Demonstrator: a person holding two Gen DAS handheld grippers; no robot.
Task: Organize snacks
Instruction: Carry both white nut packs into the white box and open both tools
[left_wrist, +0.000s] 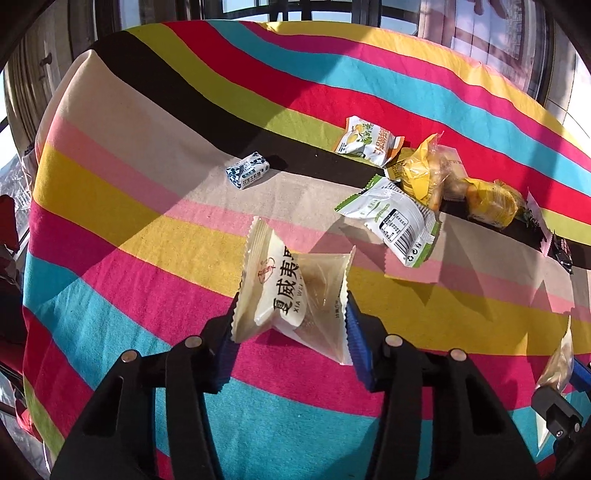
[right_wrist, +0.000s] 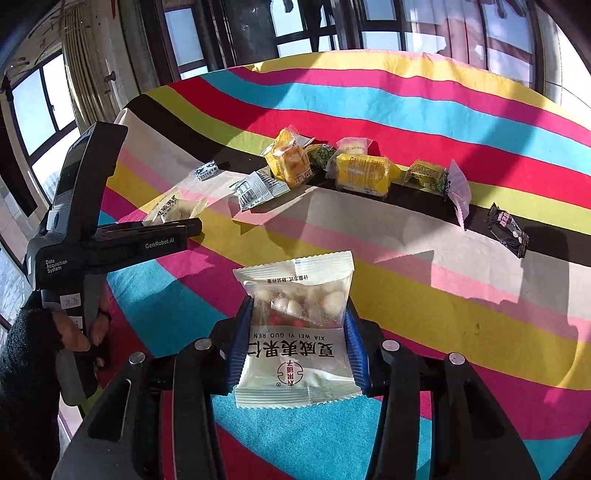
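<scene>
My left gripper (left_wrist: 291, 332) is shut on a cream macadamia packet (left_wrist: 280, 288), its blue pads pinching both side edges so the pack buckles above the striped cloth (left_wrist: 147, 192). My right gripper (right_wrist: 297, 332) is shut on a second white macadamia packet (right_wrist: 295, 354), held flat with its clear window of nuts pointing away. In the right wrist view the left gripper (right_wrist: 181, 221) shows at the left with its packet (right_wrist: 171, 210). In the left wrist view the right gripper (left_wrist: 572, 373) shows at the right edge with its packet (left_wrist: 557, 358).
Loose snacks lie in a row along the cloth's black stripe: a blue-white pack (right_wrist: 205, 170), a green-white pack (right_wrist: 256, 190), yellow packs (right_wrist: 362, 173), a green pack (right_wrist: 424, 175), a black pack (right_wrist: 508, 230). A person's hand (right_wrist: 74, 336) grips the left tool. Windows lie beyond the table's far edge.
</scene>
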